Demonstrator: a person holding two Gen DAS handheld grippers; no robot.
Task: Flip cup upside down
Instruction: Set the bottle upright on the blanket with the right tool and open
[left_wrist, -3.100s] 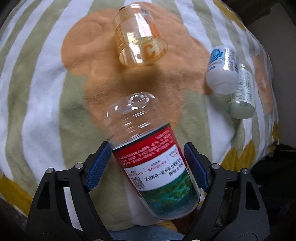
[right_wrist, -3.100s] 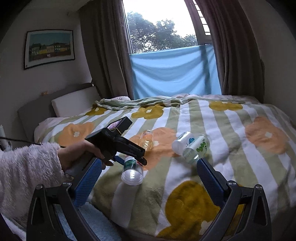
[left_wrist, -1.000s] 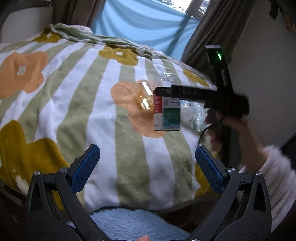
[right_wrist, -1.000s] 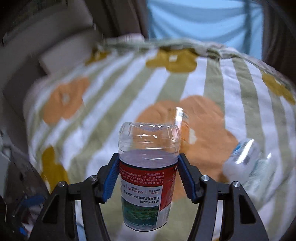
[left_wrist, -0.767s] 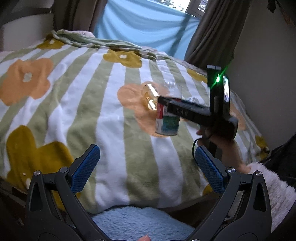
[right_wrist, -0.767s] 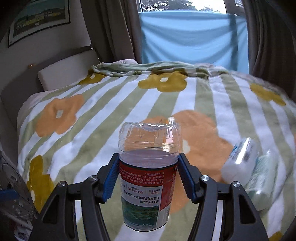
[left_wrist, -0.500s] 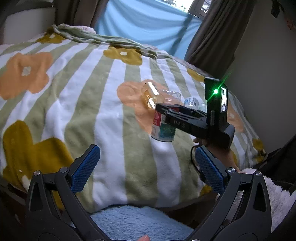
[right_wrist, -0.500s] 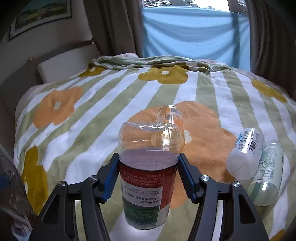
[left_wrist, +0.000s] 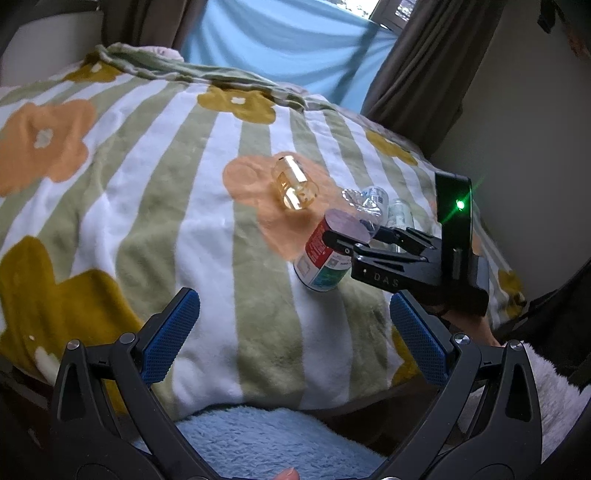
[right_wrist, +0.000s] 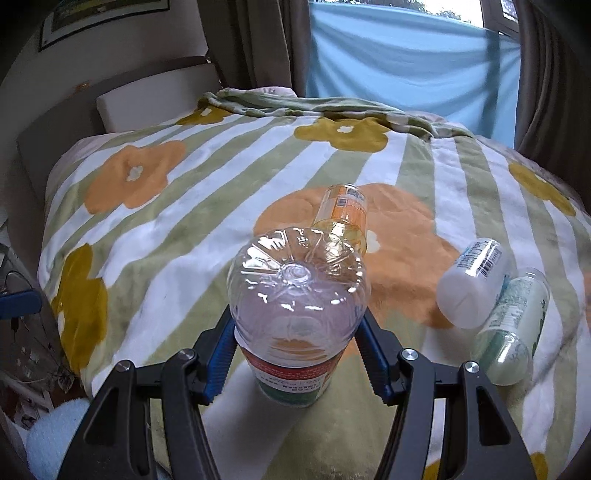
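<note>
A clear plastic cup with a red, white and green label (right_wrist: 295, 314) stands upside down, its closed base up and its rim on the striped blanket (right_wrist: 184, 240). My right gripper (right_wrist: 295, 350) is shut on the cup, blue pads pressing both sides. From the left wrist view the same cup (left_wrist: 325, 254) leans a little while the right gripper (left_wrist: 354, 240) holds it. My left gripper (left_wrist: 295, 336) is open and empty, hanging near the bed's front edge, well short of the cup.
An amber cup (right_wrist: 341, 214) lies on its side just behind the held cup. A white bottle (right_wrist: 471, 284) and a pale green one (right_wrist: 517, 325) lie to the right. A light blue towel (left_wrist: 258, 443) is below the bed edge. Curtains and wall stand behind.
The right gripper has lowered the inverted cup from mid-air onto the blanket and tipped forward over it. The left gripper has stayed open and back.
</note>
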